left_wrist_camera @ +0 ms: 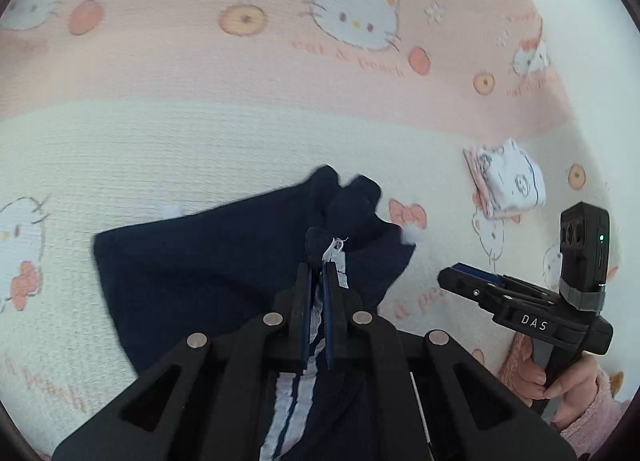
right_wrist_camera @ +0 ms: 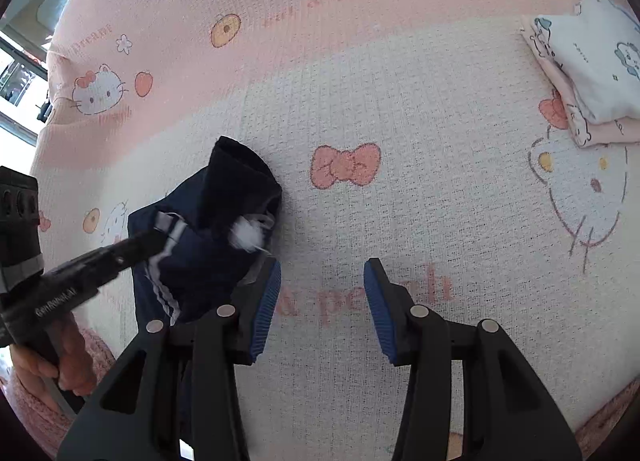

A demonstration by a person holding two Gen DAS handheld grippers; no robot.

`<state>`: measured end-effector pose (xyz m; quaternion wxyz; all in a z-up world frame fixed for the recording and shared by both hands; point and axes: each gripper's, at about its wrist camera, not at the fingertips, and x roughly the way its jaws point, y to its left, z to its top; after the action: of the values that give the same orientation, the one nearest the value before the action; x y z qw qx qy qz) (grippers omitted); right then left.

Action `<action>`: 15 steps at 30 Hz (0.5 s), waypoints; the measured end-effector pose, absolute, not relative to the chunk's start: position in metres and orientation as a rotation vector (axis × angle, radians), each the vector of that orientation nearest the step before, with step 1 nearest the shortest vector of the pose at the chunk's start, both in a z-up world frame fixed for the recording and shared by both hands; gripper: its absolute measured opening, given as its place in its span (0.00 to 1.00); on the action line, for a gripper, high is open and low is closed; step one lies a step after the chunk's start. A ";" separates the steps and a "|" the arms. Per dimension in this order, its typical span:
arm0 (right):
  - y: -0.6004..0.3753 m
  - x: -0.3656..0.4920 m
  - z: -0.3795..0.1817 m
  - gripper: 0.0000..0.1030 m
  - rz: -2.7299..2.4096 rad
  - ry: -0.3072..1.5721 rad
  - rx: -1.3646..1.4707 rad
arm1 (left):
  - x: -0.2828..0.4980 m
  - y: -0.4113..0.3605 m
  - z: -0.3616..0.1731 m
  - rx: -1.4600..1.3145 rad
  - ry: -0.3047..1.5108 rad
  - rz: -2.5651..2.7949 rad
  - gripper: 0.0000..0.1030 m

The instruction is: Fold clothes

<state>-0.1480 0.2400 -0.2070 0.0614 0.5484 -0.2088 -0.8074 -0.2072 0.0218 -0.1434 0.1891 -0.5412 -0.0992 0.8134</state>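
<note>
Left gripper is clamped on the navy striped garment, bunched on the cartoon-print blanket. Right gripper hangs just beside it, jaws apart, nothing between

A cartoon-cat bedspread carries a navy garment and folded clothes.

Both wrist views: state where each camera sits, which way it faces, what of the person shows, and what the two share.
Left wrist: sits behind the left gripper, looking down at the navy garment it pinches; the right gripper and its hand show at right.
Right wrist: sits behind the open right gripper, looking down at the cartoon-print bed cover; the left gripper and its hand show at left.
Shared: garment, cover, folded stack.
</note>
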 end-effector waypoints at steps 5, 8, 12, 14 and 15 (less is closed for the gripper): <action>0.218 -0.172 -0.191 0.44 -2.448 -0.495 1.627 | -0.218 -0.050 -0.138 -1.573 -0.359 2.424 0.05; 0.201 -0.192 -0.185 0.44 -2.448 -0.383 1.628 | -0.226 -0.079 -0.145 -1.635 -0.369 2.461 0.05; 0.183 -0.219 -0.183 0.44 -2.449 -0.252 1.640 | -0.230 -0.096 -0.160 -1.683 -0.375 2.432 0.05; 0.173 -0.231 -0.186 0.44 -2.445 -0.209 1.637 | -0.229 -0.096 -0.170 -1.692 -0.405 2.402 0.05; 0.168 -0.237 -0.188 0.44 -2.437 -0.190 1.635 | -0.228 -0.096 -0.175 -1.701 -0.422 2.377 0.05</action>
<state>-0.2369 0.1678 -0.1882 0.1005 0.5531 -0.0644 -0.8245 -0.2277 -0.0962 -0.1754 0.0938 -0.5735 -0.1423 0.8013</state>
